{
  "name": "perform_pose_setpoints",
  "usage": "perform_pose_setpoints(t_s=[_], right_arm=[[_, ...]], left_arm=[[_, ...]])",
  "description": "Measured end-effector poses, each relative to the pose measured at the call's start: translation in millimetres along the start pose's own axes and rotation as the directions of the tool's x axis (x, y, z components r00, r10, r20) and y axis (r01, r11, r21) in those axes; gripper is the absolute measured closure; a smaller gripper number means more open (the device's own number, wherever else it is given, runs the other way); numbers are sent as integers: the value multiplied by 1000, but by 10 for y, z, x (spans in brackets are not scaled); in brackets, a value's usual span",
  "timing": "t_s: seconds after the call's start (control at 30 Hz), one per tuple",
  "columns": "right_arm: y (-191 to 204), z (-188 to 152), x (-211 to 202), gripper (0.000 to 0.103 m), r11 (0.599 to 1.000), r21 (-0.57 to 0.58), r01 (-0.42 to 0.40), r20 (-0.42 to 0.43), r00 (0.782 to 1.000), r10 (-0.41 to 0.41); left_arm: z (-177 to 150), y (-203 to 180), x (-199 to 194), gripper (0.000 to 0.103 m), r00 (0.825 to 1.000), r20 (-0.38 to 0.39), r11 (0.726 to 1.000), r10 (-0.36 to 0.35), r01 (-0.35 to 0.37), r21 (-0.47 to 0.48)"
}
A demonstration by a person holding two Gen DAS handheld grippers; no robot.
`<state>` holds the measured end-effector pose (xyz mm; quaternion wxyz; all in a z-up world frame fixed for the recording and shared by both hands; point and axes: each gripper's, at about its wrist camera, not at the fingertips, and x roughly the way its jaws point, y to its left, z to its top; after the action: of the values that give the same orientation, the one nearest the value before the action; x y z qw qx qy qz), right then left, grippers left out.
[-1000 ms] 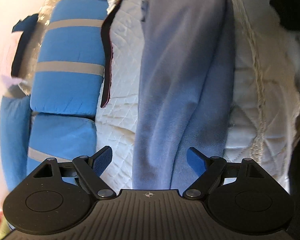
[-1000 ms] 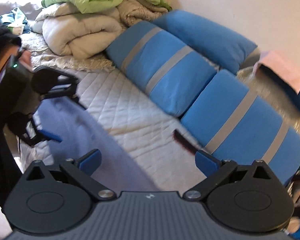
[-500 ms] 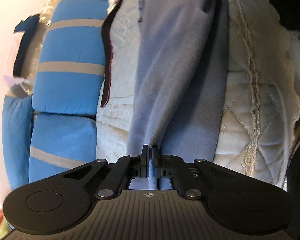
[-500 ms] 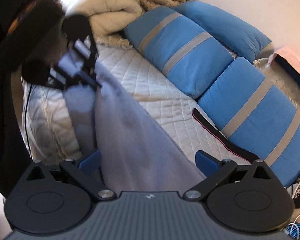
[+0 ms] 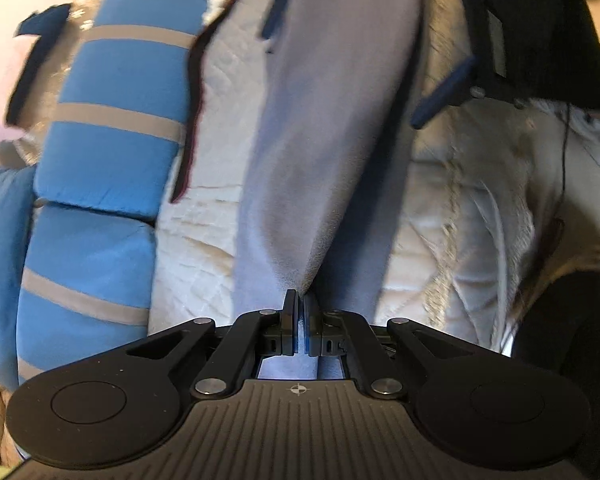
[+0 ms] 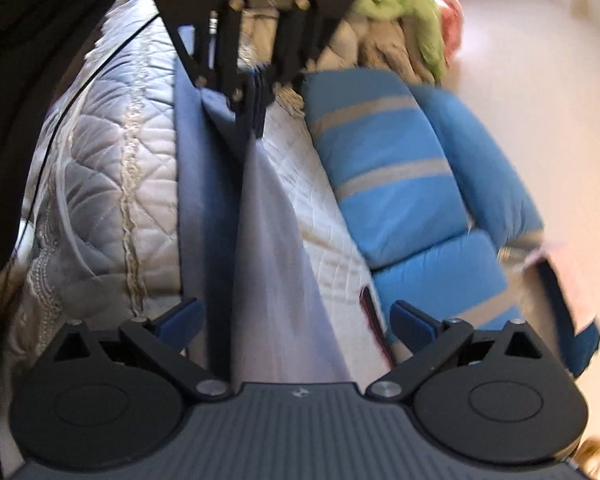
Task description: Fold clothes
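Your left gripper [image 5: 299,326] pinches the blue-grey cloth [image 5: 324,152] so it lifts; your right gripper [image 6: 294,320] waits wide apart at the other end.

Soft, matt, finely napped cloth on the grey-blue garment [image 5: 324,152], fleece-like and smooth in its folds. Quilted cream bedspread [image 6: 100,184] with a faint satin sheen, stitched in diamonds, trimmed with rough corded embroidery. Plain matt woven cotton on the blue pillows [image 5: 112,128], banded with dull grey-beige strips. Matt black plastic on the left tongs [image 5: 299,320] and right tongs [image 6: 296,320], ribbed at the base, with bright metal rivets and blue rubbery pads [image 6: 412,322].
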<state>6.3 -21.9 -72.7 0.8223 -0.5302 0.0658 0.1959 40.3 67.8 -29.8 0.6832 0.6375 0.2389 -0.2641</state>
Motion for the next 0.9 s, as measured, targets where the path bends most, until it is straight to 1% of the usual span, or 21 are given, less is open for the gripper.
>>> perform_pose_setpoints(t_s=[0.1, 0.13, 0.23, 0.33, 0.4, 0.53, 0.6, 0.7, 0.8, 0.83, 0.87, 0.9], right_arm=[[112, 66, 24, 17, 998, -59, -4, 5, 1000, 4], [150, 75, 34, 19, 997, -76, -11, 5, 1000, 11], [244, 73, 24, 20, 994, -109, -33, 20, 999, 35], [284, 66, 14, 22, 993, -98, -60, 11, 998, 62], [281, 63, 22, 22, 993, -63, -98, -5, 995, 98], [154, 76, 28, 20, 982, 80, -169, -18, 985, 171], [95, 81, 38, 19, 975, 130, -182, -14, 982, 186], [58, 81, 50, 15, 969, 163, -186, -16, 981, 191], [34, 82, 33, 11, 965, 181, -188, -5, 981, 192], [24, 85, 22, 9, 963, 188, -191, 2, 981, 194], [9, 87, 17, 7, 960, 198, -197, 7, 980, 199], [-6, 88, 11, 5, 957, 207, -202, 13, 979, 204]], left_arm=[[-12, -97, 96, 100, 1000, -26, 999, -14, 15, 43], [-16, -124, 125, 100, 999, -34, 999, -20, 21, 50], [-23, -178, 171, 100, 999, -50, 997, -16, 19, 68], [-22, -226, 229, 101, 997, -67, 996, -23, 29, 90], [-18, -255, 267, 101, 996, -79, 994, -33, 41, 105], [-15, -267, 284, 101, 995, -86, 992, -46, 55, 115], [-13, -263, 278, 101, 995, -87, 991, -50, 60, 117], [-20, -254, 275, 100, 995, -88, 991, -57, 67, 113], [-39, -233, 235, 96, 993, -110, 990, -50, 64, 128], [-55, -211, 217, 95, 992, -122, 990, -44, 60, 129], [-83, -166, 197, 88, 990, -134, 992, -34, 49, 116], [-148, -102, 159, 68, 990, -140, 996, -15, 27, 90]])
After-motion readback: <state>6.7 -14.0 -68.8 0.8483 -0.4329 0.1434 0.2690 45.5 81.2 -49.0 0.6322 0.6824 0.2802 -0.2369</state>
